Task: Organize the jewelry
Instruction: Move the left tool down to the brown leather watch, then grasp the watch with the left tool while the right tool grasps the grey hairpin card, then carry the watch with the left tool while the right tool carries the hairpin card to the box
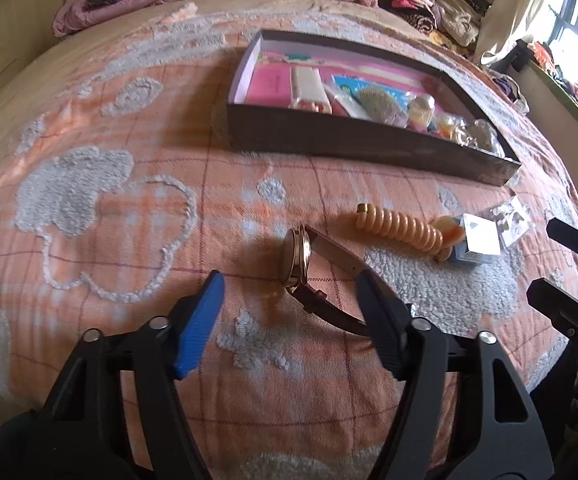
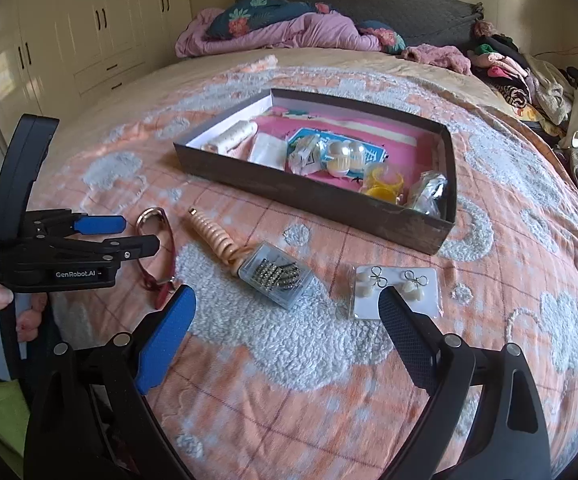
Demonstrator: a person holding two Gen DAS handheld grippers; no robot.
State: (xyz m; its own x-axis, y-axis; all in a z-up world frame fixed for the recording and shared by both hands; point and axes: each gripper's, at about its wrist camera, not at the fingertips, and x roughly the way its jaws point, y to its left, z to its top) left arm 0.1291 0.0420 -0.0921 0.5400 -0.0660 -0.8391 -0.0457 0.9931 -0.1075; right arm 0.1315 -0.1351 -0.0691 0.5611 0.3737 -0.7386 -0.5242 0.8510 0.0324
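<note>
Bed (image 2: 509, 264), orange/grey quilt: box (image 2: 329, 196) (open top), watch (image 1: 301, 260), coil band (image 2: 213, 232), clear case (image 2: 277, 276), earring card (image 2: 393, 292).

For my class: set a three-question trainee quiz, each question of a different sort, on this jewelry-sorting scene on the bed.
1. True or false: the wristwatch already lies inside the dark box.
2. Which item lies nearest the right gripper's black finger? A the earring card B the peach coil bracelet C the clear case of hair clips
3. Fill in: the left gripper's jaws are ____.

Key: 1 false; 2 A; 3 open.
</note>
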